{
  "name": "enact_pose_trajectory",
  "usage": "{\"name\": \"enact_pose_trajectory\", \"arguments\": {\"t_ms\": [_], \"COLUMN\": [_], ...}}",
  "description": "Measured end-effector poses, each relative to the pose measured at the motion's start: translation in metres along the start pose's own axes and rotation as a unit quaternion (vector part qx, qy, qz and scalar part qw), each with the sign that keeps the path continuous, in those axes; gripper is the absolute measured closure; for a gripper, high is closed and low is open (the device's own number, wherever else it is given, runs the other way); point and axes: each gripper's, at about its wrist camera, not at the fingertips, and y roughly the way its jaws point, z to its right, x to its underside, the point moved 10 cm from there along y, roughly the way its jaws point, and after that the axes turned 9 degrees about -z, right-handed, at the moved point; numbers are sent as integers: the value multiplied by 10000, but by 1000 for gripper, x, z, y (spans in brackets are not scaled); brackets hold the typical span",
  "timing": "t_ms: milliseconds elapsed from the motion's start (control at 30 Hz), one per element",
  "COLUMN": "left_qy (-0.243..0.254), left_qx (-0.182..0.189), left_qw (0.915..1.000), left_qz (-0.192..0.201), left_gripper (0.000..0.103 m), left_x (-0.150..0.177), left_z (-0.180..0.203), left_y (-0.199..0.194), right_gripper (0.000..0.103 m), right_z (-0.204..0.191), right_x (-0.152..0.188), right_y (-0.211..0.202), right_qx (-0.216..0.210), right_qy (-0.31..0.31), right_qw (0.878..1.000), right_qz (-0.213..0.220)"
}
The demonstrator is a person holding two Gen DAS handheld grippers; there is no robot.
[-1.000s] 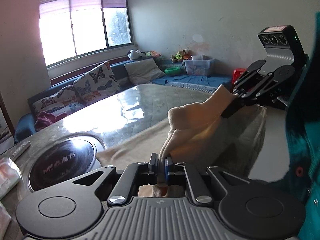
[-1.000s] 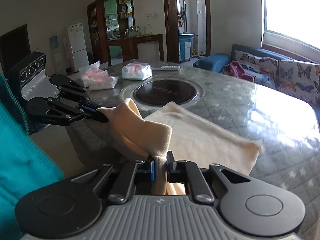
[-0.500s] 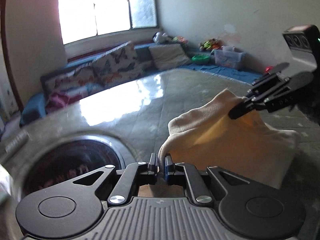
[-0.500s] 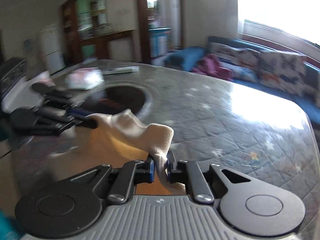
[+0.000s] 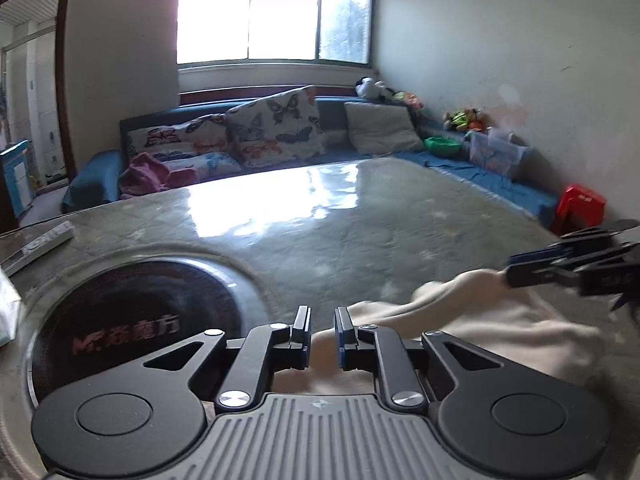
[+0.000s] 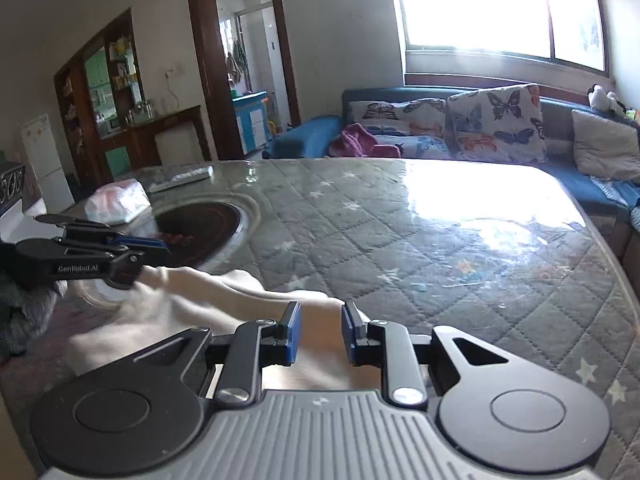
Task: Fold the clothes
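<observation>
left gripper (image 5: 322, 330): our jaws opening, off cloth (image 5: 500, 320) | right gripper (image 6: 320, 330): jaws opening, cloth released | cloth on tabletop (image 6: 440, 240)

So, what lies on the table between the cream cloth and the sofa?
Only bare quilted table top lies between the cream cloth and the sofa; the right wrist view shows it best.

you see one cream garment (image 5: 500, 320), soft and fleecy, lying folded over on itself on the quilted table (image 5: 320, 240) near its front edge, just beside the round dark hob inset. its top layer is rumpled into low ridges, with one corner pulled out in a point.
</observation>
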Motion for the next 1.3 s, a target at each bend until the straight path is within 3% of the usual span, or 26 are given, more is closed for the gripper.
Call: {"name": "enact_pose_trajectory", "arguments": {"t_ms": [133, 367, 500, 767, 967, 1100, 1300], "left_qy": [19, -334, -422, -361, -445, -339, 463], "left_qx": [260, 179, 189, 135, 115, 392, 943], "left_qw": [9996, 9975, 9972, 9975, 9977, 9981, 9941], "left_qz": [-145, -599, -591, -596, -500, -336, -257], "left_gripper": [88, 88, 88, 88, 87, 87, 87], "left_x": [-2, 4, 3, 1, -5, -6, 11], "left_z": [26, 21, 16, 26, 31, 59, 125], "left_y": [13, 54, 54, 57, 46, 31, 13], "right_gripper": [82, 82, 83, 83, 83, 83, 83], "right_z": [-4, 0, -1, -15, -7, 0, 20], "right_x": [-11, -11, -10, -12, -13, 1, 28], "right_y": [17, 52, 56, 68, 44, 15, -5], "right_qx": [-145, -182, 53, -24, 123, 262, 569], "right_qy": [119, 386, 195, -28, -88, -204, -35], "right_qw": [9998, 9982, 9985, 9982, 9989, 9987, 9974], "right_qz": [-88, -427, -509, -597, -434, -388, -435]}}
